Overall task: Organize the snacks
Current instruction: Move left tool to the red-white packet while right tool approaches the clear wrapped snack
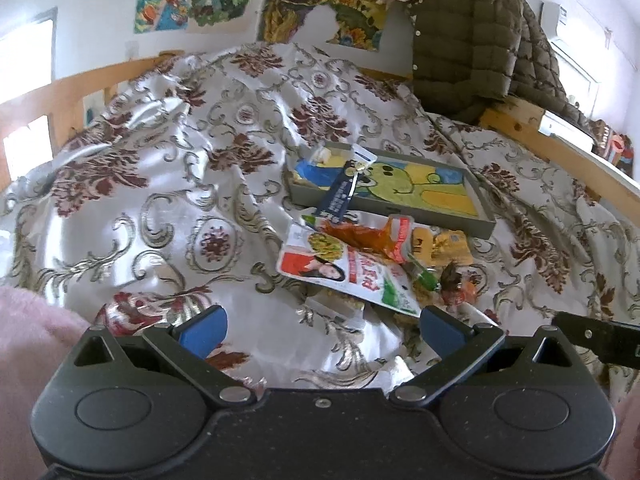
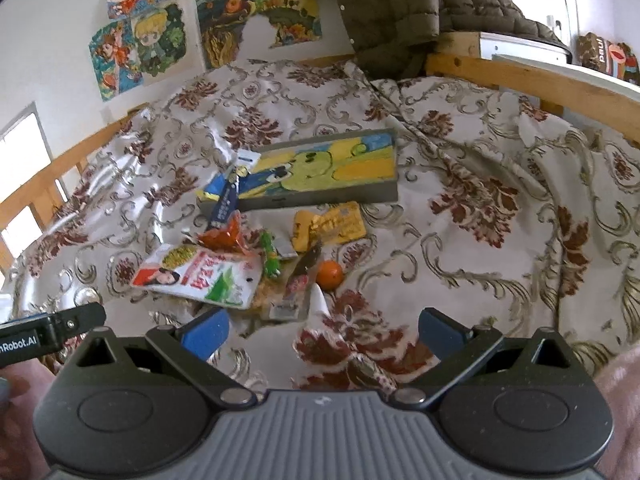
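- Bedspread [image 1: 168, 184]: showing silvery white satin with maroon floral medallions and grey-gold scrolls.
- Tray [image 1: 486, 222]: showing grey walls; its floor is displaying a green cartoon figure on yellow and blue.
- Long sachet [image 1: 336, 196]: showing dark blue with white lettering.
- Large snack packet [image 2: 200, 276]: showing white, with red, green and yellow printing.
- Crumpled wrapper [image 2: 224, 236]: glowing translucent orange-red.
- Yellow packets [image 2: 332, 226]: showing golden yellow.
- Small fruit [image 2: 330, 275]: showing plain orange.
- Green wrapper [image 2: 270, 260]: showing bright green.
- Quilted jacket [image 1: 468, 40]: showing olive brown.
- Wall posters [image 2: 140, 44]: showing multicoloured cartoon prints.
- Gripper fingers [image 1: 204, 330]: showing blue pads on black bodies.
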Motion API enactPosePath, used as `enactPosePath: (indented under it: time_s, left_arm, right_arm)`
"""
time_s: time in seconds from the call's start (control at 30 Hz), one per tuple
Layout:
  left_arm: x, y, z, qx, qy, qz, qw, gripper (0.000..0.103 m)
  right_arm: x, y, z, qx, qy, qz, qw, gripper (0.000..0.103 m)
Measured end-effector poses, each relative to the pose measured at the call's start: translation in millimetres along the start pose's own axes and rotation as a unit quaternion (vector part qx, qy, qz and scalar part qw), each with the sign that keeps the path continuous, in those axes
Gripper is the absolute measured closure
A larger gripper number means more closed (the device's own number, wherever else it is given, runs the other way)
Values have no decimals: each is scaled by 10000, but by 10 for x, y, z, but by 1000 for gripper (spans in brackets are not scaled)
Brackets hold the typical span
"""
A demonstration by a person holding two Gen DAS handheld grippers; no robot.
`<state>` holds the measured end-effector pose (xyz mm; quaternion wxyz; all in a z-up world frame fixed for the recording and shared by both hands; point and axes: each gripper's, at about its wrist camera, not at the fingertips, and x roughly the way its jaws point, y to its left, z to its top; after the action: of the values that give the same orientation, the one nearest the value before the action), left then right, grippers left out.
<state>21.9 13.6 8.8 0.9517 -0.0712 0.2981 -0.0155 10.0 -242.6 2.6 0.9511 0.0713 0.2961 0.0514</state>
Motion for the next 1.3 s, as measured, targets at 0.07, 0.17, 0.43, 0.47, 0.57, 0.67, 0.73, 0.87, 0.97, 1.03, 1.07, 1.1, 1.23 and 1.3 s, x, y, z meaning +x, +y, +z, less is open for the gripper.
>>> enactPosePath:
  time_s: [0.07,0.17,0.43,0.47,0.57,0.67,0.73,0.87,0.97,1.03,1.07,1.1,1.23,1.3]
  left_arm:
    - [47,24,42,-17,63,-118,9999,1]
    - [135,32,112,24,137,-145,9998,1]
    - [414,50,370,409,311,-193,9985,1]
    - [461,50,402,484,339,-198,9981,1]
    - [590,57,480,667,432,-241,9965,1]
    - [736,67,546,838,565,-312,9944,1]
    - [844,67,586,905,684,-419,9927,1]
    - [1053,74,633,1034,918,-563,9888,1]
    - [1206,101,600,862,1227,-600,9869,1]
    - [1271,134,564,705,1367,-612,9862,1]
    - [1294,156,550,584,1416,-604,9864,1]
    - [1302,180,541,462,1444,-596,9866,1]
    - [1313,241,476,-162,1551,-639,9857,1]
    - [1337,219,410,-412,1675,-760,9821,1]
  right_arm:
    - [35,-5,48,-18,-48,7,10000,0]
    - [158,-38,150,16,-70,16,10000,0]
    - [476,-171,361,16,-54,171,9998,0]
    - [525,-209,386,73,-45,223,9997,0]
    - [659,-309,445,259,-87,438,9987,0]
    - [801,-333,488,118,-105,489,9987,0]
    - [919,-320,507,-51,34,546,9985,0]
    - [1090,-250,482,-314,238,614,9973,0]
    - [1152,-197,455,-451,322,627,9965,0]
    - [1192,-192,449,-470,421,709,9955,0]
    - [1212,-191,445,-479,473,778,9947,0]
    - [1237,-188,443,-489,533,833,9939,0]
    - [1313,-131,435,-590,729,1016,9904,0]
    - [1324,-75,427,-733,734,1135,9881,0]
